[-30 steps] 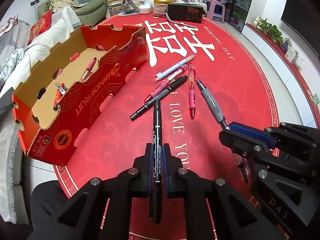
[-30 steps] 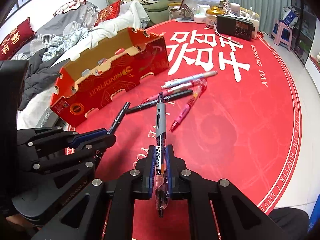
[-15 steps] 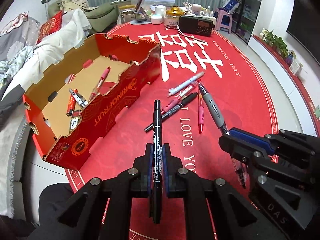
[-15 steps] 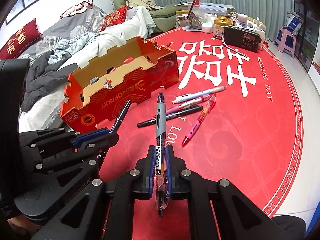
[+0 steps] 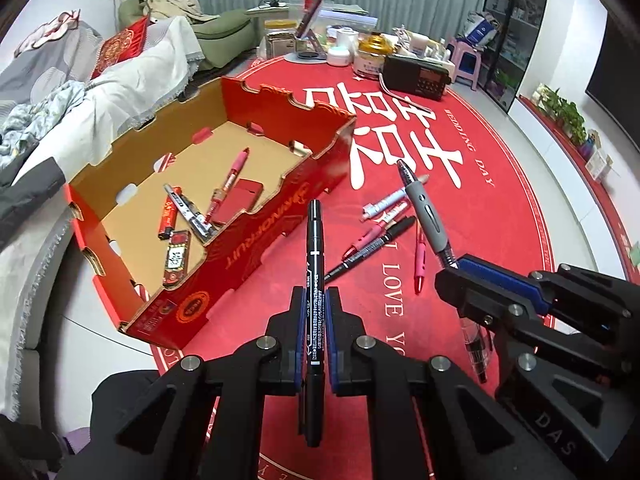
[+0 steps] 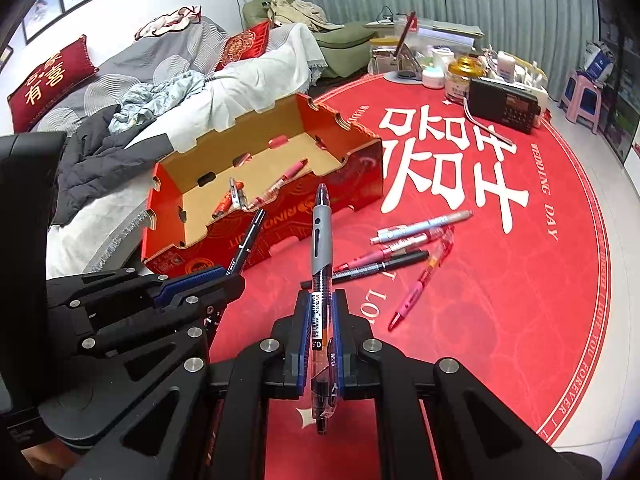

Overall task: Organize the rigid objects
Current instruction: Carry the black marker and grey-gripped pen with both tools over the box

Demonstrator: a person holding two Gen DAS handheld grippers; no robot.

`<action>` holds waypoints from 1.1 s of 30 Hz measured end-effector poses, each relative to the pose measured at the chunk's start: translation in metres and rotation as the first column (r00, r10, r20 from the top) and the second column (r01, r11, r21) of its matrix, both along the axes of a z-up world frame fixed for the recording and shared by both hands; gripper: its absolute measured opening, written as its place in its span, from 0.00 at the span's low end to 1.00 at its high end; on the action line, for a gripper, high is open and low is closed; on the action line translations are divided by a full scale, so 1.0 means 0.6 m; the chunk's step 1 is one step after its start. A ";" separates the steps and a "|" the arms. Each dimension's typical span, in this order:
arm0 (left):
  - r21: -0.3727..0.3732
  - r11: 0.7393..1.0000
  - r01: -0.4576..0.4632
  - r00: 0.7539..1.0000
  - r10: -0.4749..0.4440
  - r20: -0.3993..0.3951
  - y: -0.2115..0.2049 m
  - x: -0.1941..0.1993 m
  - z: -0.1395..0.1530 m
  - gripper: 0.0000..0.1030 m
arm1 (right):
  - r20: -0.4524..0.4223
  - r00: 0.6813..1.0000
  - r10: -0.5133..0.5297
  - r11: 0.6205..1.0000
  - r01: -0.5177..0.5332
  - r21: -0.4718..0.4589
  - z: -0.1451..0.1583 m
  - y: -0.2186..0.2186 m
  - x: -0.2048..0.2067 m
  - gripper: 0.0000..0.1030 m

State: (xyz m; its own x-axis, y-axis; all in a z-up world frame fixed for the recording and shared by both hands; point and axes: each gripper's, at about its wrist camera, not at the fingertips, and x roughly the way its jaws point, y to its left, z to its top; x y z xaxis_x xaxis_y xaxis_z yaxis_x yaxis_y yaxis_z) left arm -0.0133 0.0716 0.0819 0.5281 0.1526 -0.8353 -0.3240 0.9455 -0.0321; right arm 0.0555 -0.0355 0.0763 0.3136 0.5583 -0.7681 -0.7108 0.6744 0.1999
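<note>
We hold a black marker clamped in our left gripper and a grey pen clamped in our right gripper, the red box at left of the frame.

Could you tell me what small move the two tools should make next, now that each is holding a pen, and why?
Probably carry both over the open red box and release there. The left tool is shut on a black marker, the right tool on a grey-grip pen, and both are clear of the red mat. The box already holds several pens, and four more pens wait on the mat.
</note>
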 end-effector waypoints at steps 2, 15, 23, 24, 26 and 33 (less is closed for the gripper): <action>-0.002 1.000 -0.008 1.000 0.008 0.006 0.004 -0.003 0.004 0.09 | 0.007 1.000 0.006 1.000 -0.006 0.001 0.004 0.007 0.000 0.10; -0.012 0.997 -0.071 0.997 0.071 0.039 0.046 -0.011 0.021 0.09 | 0.037 0.999 0.039 0.999 -0.040 0.015 0.032 0.050 0.005 0.11; -0.016 0.994 -0.112 0.991 0.113 0.065 0.078 -0.017 0.040 0.09 | 0.055 0.996 0.063 0.998 -0.065 0.027 0.051 0.082 0.011 0.10; -0.017 0.993 -0.117 0.991 0.118 0.069 0.082 -0.018 0.043 0.09 | 0.057 0.996 0.067 0.997 -0.069 0.028 0.054 0.087 0.012 0.10; -0.019 0.992 -0.124 0.989 0.125 0.076 0.087 -0.019 0.047 0.09 | 0.063 0.995 0.074 0.997 -0.076 0.029 0.059 0.096 0.012 0.11; -0.021 0.989 -0.148 0.984 0.150 0.092 0.111 -0.017 0.058 0.09 | 0.077 0.993 0.093 0.995 -0.096 0.035 0.075 0.122 0.013 0.11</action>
State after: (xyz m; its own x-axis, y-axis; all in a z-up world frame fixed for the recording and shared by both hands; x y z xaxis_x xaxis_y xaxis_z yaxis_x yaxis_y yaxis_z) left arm -0.0237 0.1379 0.1165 0.5756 0.2237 -0.7865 -0.4562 0.8861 -0.0819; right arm 0.0632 0.0377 0.1216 0.3142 0.6166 -0.7219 -0.7848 0.5965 0.1680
